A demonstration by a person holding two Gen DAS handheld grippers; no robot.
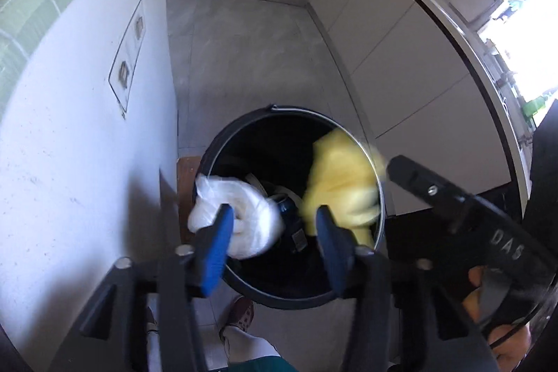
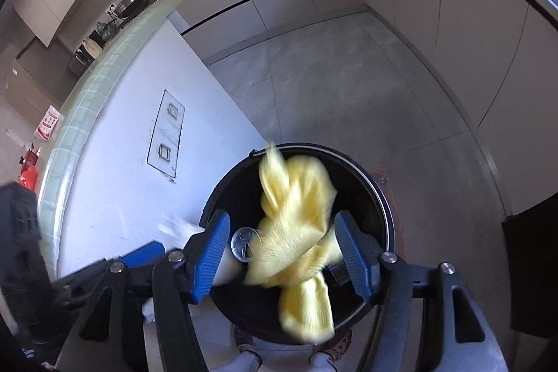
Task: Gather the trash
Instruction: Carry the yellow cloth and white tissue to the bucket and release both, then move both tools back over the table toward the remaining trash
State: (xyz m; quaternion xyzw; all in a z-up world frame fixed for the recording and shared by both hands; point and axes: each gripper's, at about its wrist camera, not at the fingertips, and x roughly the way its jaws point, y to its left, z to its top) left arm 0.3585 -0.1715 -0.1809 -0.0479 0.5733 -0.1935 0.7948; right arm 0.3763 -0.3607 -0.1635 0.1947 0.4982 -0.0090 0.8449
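Observation:
A black trash bin [image 1: 244, 288] stands on the floor below both grippers; it also shows in the right wrist view [image 2: 380, 197]. My left gripper [image 1: 273, 232] is open above it, and a crumpled white plastic bag [image 1: 244, 218] is loose by its left finger over the bin. My right gripper [image 2: 282, 243] is open, and a yellow cloth [image 2: 296, 232], blurred, hangs loose between its fingers over the bin; the cloth also shows in the left wrist view [image 1: 341, 180]. A dark can [image 1: 293, 218] and a clear lidded cup [image 2: 244, 241] lie in the bin.
A white wall [image 1: 87, 145] with a green tiled top stands left of the bin. White cabinets [image 1: 401, 58] run along the right. The grey floor [image 1: 244, 58] stretches beyond. My feet [image 1: 240, 316] are just below the bin. The right gripper's body [image 1: 470, 215] is at right.

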